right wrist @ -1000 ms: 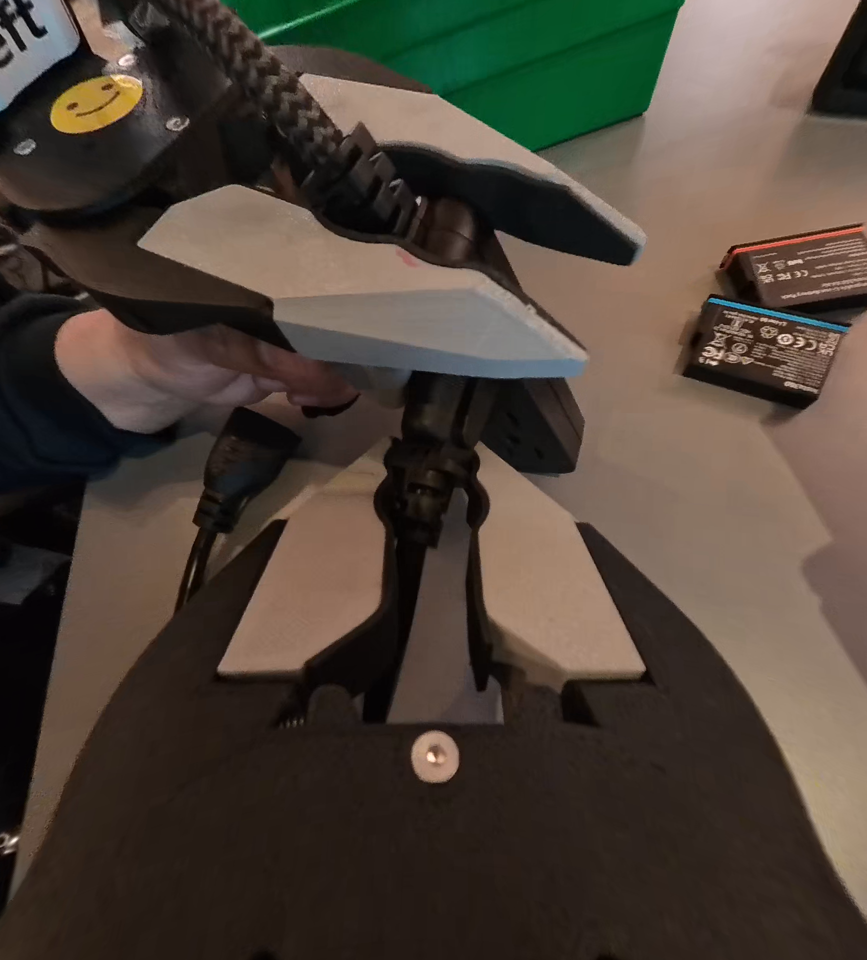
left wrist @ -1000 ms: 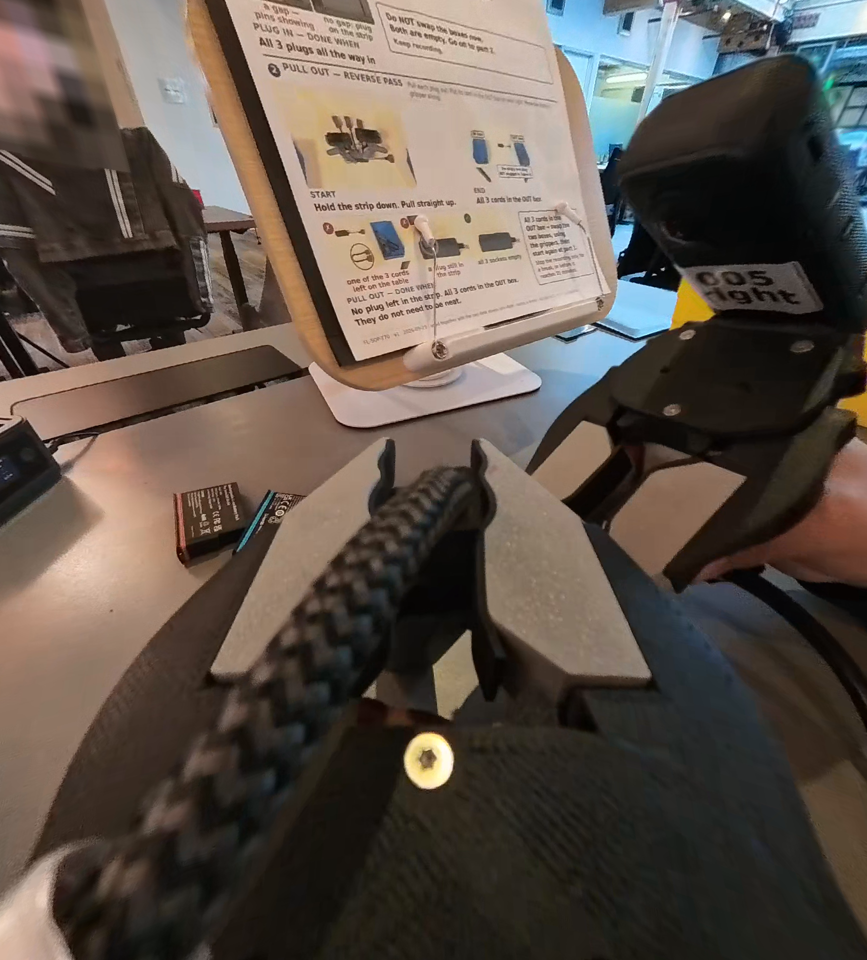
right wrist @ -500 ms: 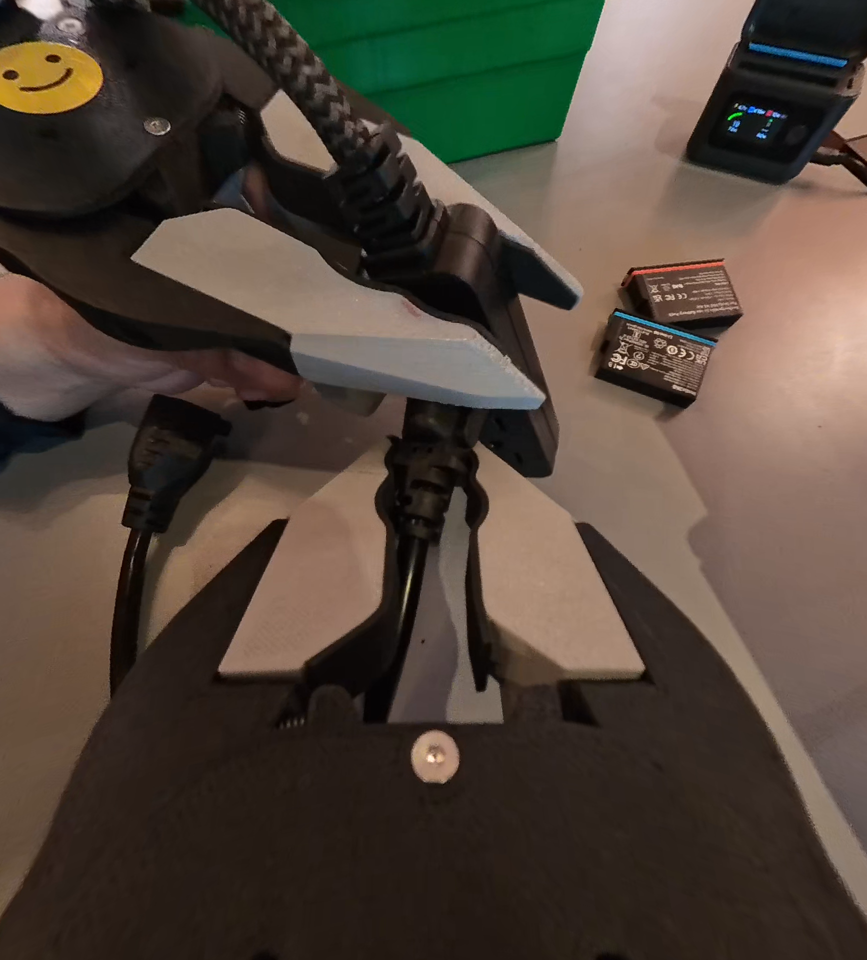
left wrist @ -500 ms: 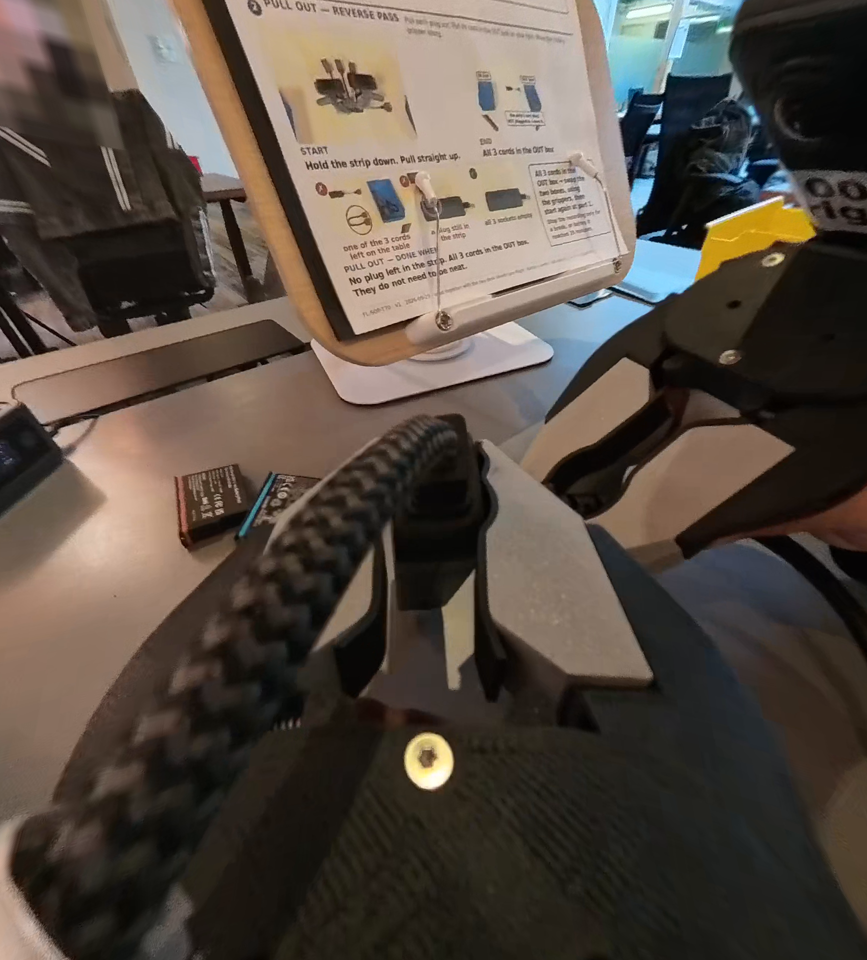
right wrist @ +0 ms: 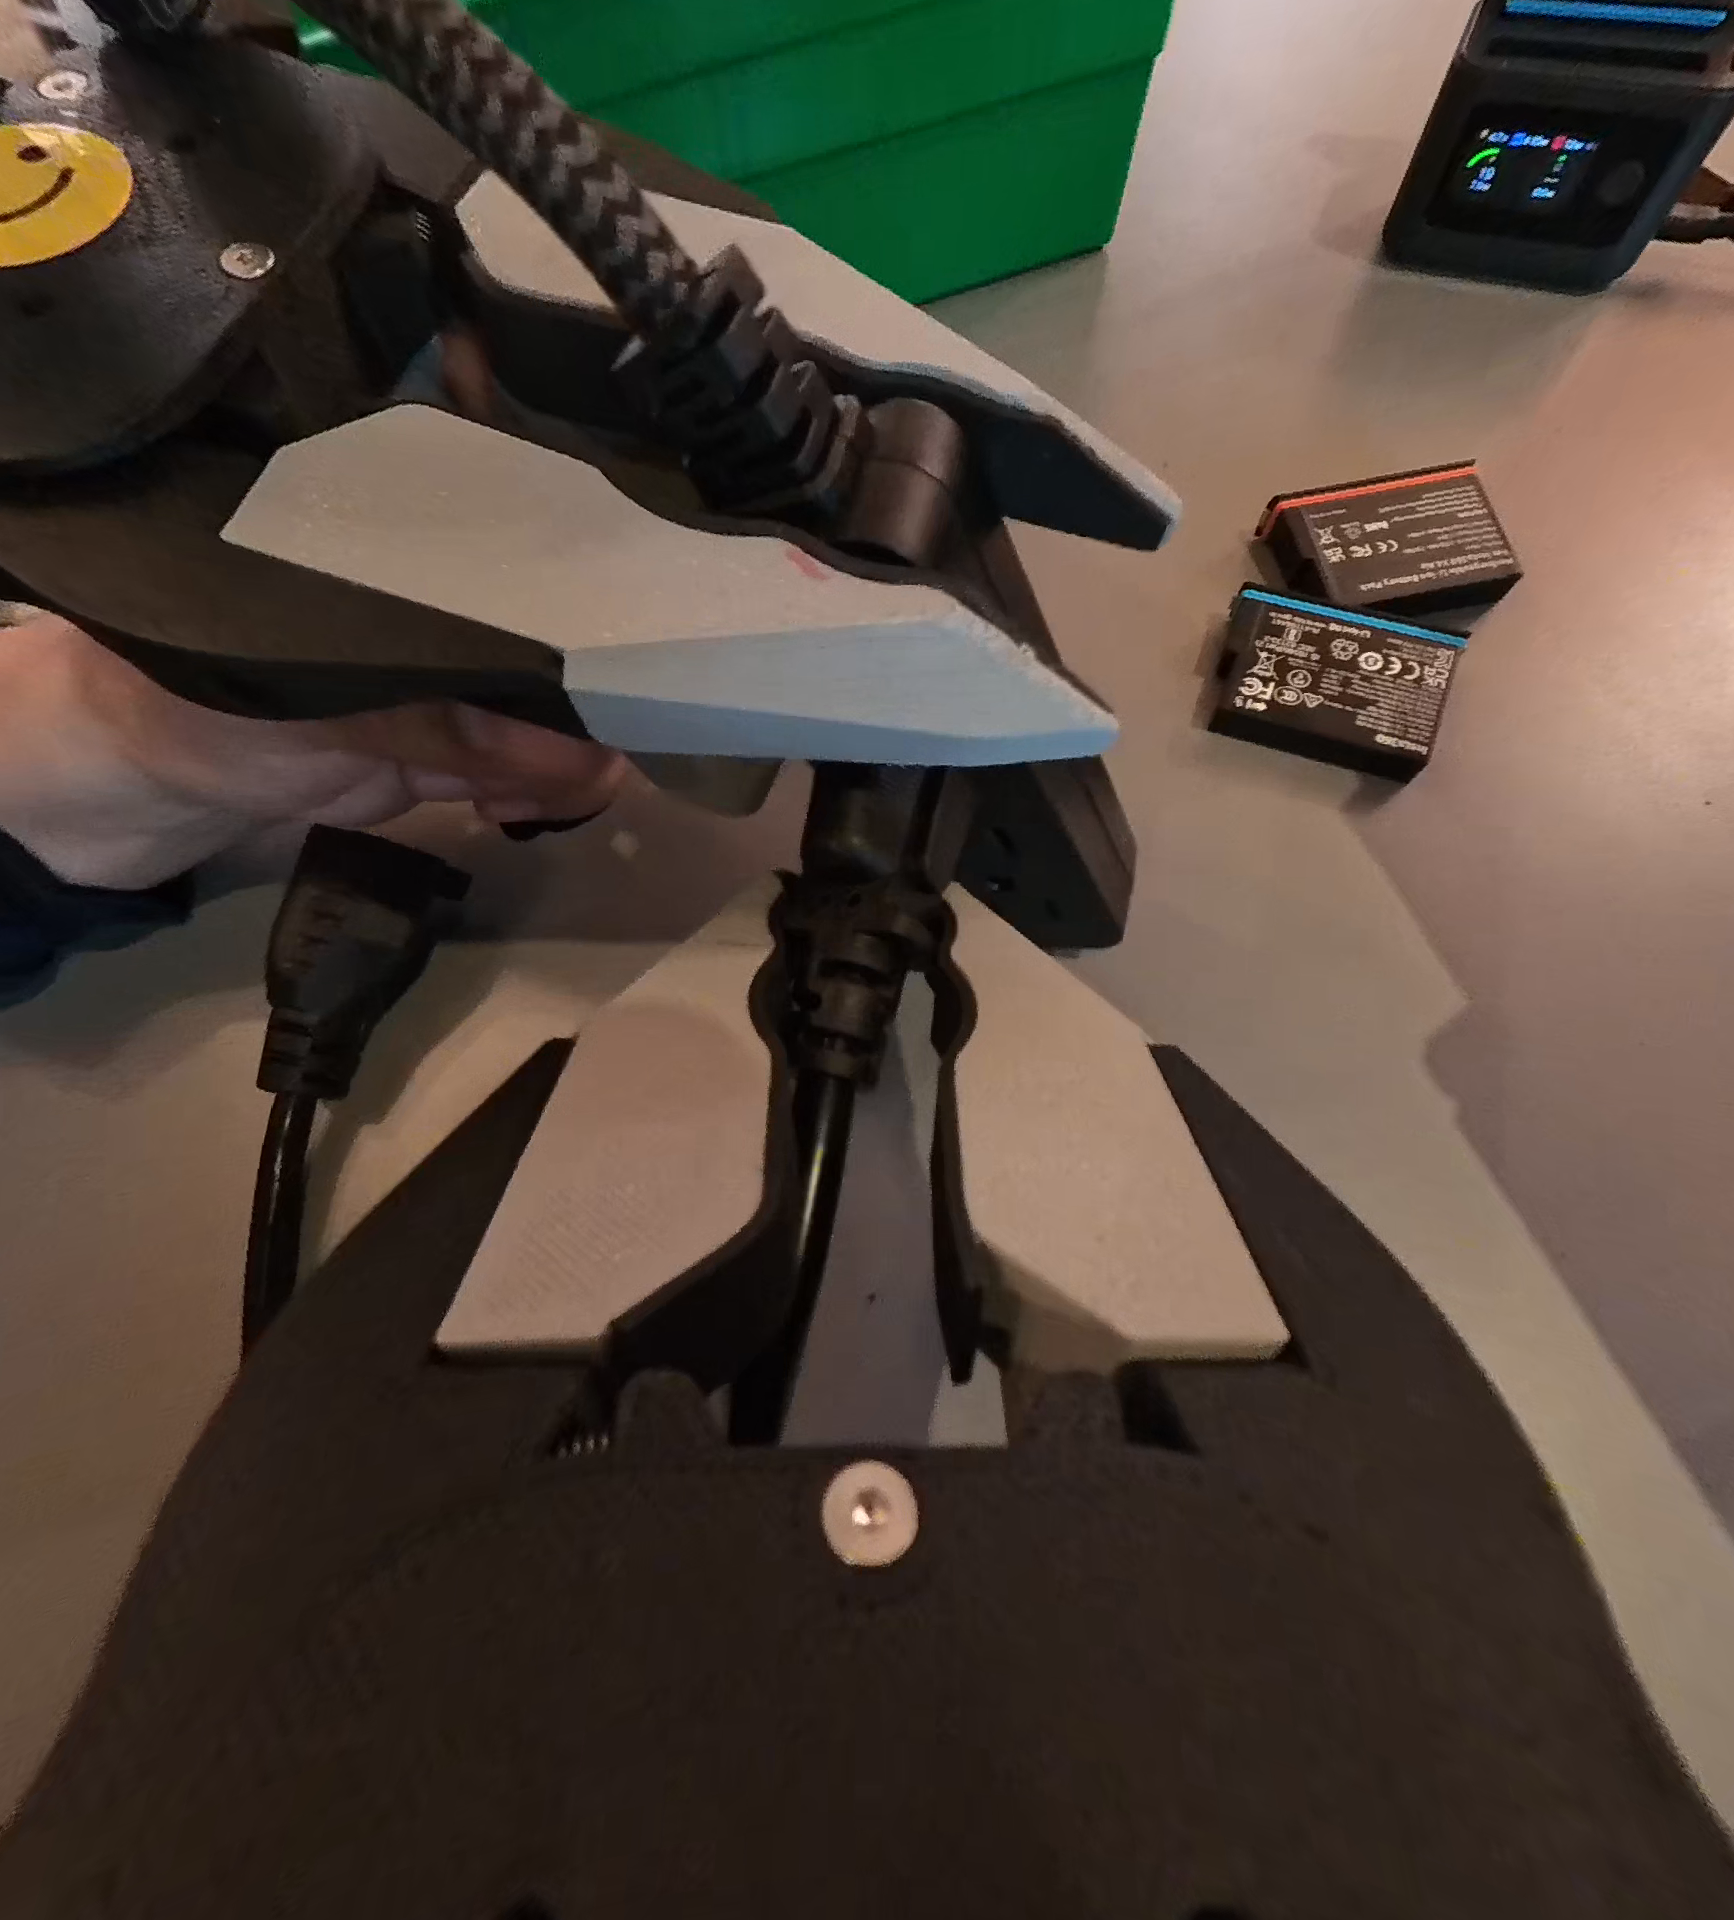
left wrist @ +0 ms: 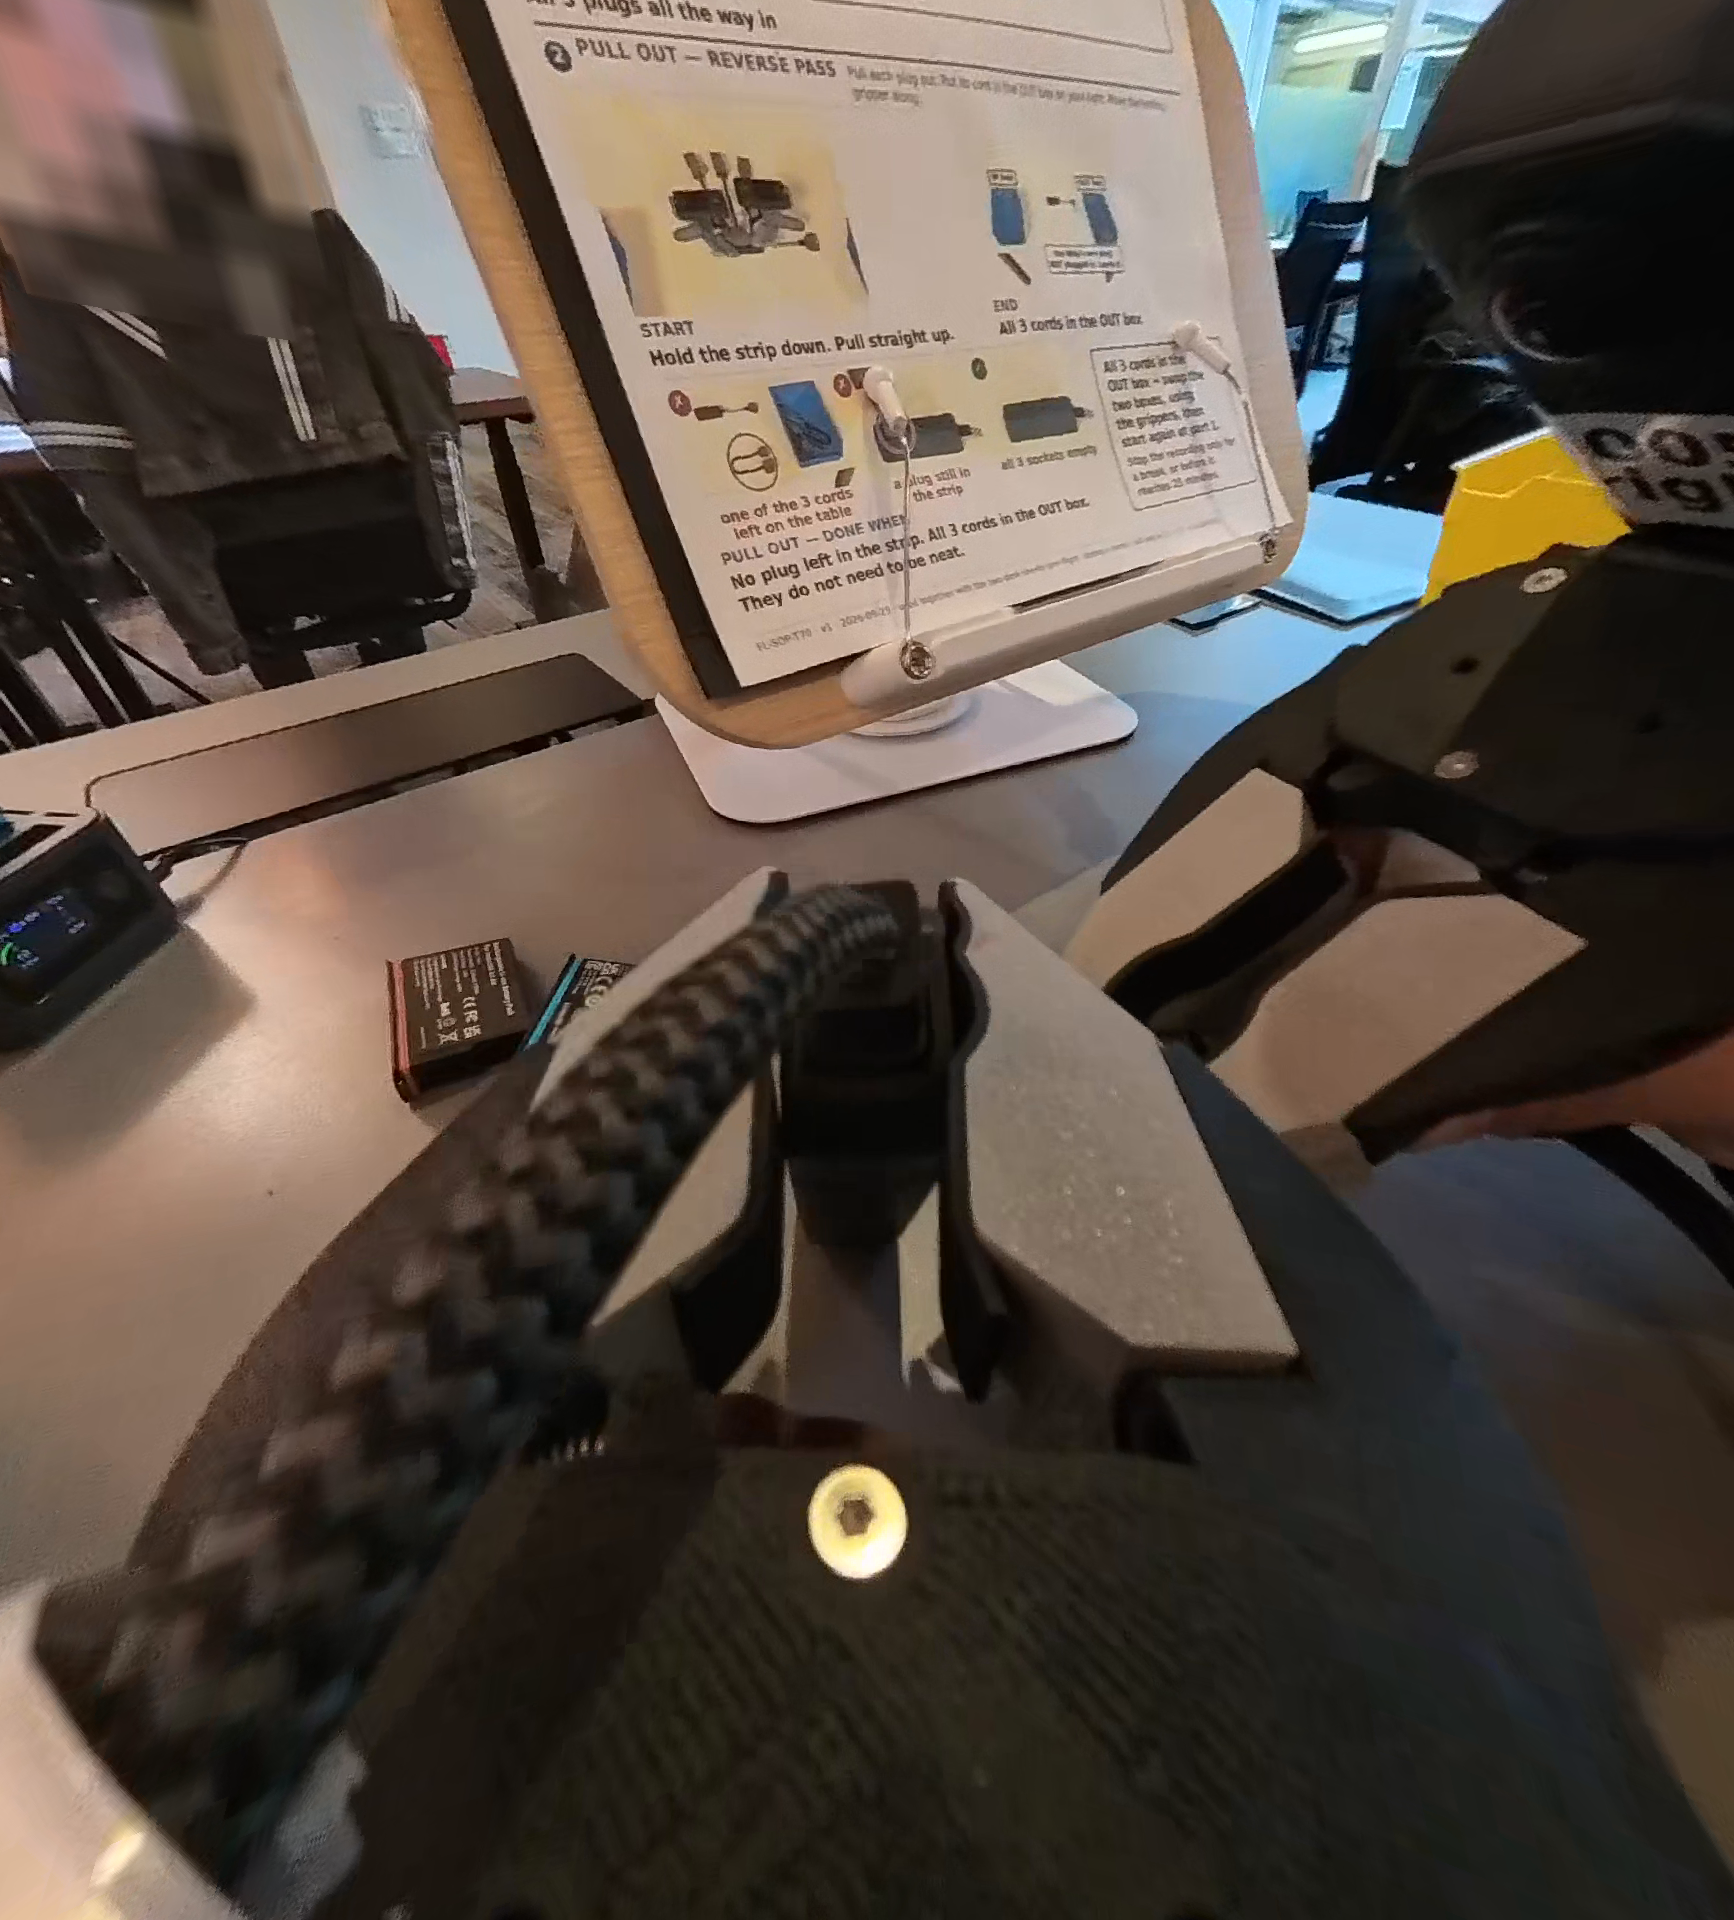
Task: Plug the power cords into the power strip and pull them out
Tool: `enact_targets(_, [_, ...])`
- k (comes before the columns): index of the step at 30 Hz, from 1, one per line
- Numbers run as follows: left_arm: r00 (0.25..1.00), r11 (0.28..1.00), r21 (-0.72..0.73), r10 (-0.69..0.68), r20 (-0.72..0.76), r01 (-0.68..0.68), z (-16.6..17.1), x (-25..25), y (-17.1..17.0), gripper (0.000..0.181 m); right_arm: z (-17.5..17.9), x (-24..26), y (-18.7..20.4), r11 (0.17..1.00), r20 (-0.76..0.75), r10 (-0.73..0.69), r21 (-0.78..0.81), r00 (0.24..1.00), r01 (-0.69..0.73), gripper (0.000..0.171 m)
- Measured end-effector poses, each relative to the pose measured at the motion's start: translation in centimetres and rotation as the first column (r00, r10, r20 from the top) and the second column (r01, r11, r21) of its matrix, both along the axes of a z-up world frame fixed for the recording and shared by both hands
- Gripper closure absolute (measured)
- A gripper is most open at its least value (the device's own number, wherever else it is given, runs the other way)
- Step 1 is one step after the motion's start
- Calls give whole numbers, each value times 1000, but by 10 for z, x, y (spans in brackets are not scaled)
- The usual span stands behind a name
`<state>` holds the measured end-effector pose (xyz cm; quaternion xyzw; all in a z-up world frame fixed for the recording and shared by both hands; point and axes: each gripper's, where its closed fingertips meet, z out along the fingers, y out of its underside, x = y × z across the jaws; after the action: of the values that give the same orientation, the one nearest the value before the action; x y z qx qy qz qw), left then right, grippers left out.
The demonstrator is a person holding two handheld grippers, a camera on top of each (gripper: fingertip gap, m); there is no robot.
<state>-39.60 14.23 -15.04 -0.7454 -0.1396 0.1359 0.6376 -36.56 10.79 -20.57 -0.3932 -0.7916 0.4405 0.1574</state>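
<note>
At this moment I held the power strip (right wrist: 1039,831) off the surface (right wrist: 1569,935) with the left gripper (right wrist: 946,582), its jaws clamped on the strip's end where the braided cord (right wrist: 530,135) enters. The right gripper (right wrist: 858,987) had its jaws closed on the plug (right wrist: 868,831) of a black power cord (right wrist: 811,1195), and that plug met the strip's face; I could not tell whether it was fully seated, partly inserted, or coming out, because the left gripper's finger covered the socket. A second cord end (right wrist: 343,935) lay loose on the surface, just beside the hand (right wrist: 167,758). I judged the task mid-course: one cord was at the strip, at least one awaited handling, and the green bin (right wrist: 894,135) stood behind.
</note>
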Motion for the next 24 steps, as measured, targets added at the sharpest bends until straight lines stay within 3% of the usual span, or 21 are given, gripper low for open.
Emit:
enact_targets(4, [999, 999, 16, 42, 13, -42, -1, -6, -1, 155, -2, -6, 6, 995, -51, -31, 92, 998, 35, 152])
enact_targets(9, [994, 994, -4, 109, -17, -110, 0, -12, -7, 154, 1, -10, 10, 921, -191, -37, 374, 981, 108, 154])
enact_targets(14, [968, 981, 70, 189, -166, -180, 29, -7, -10, 158, 15, -17, 14, 974, -171, -27, 219, 985, 64, 162])
enact_targets(17, [984, 986, 75, 154, -94, -147, 21, -9, -10, 157, 16, -13, 13, 949, -221, -28, 301, 975, 96, 162])
enact_targets(21, [981, 986, 35, 167, -102, -164, 15, -12, -10, 154, 9, -14, 22, 826, -293, -49, 526, 955, 204, 165])
enact_targets(24, [979, 984, 35, 177, -96, -175, 15, -13, -11, 154, 8, -16, 23, 840, -283, -31, 512, 959, 178, 165])
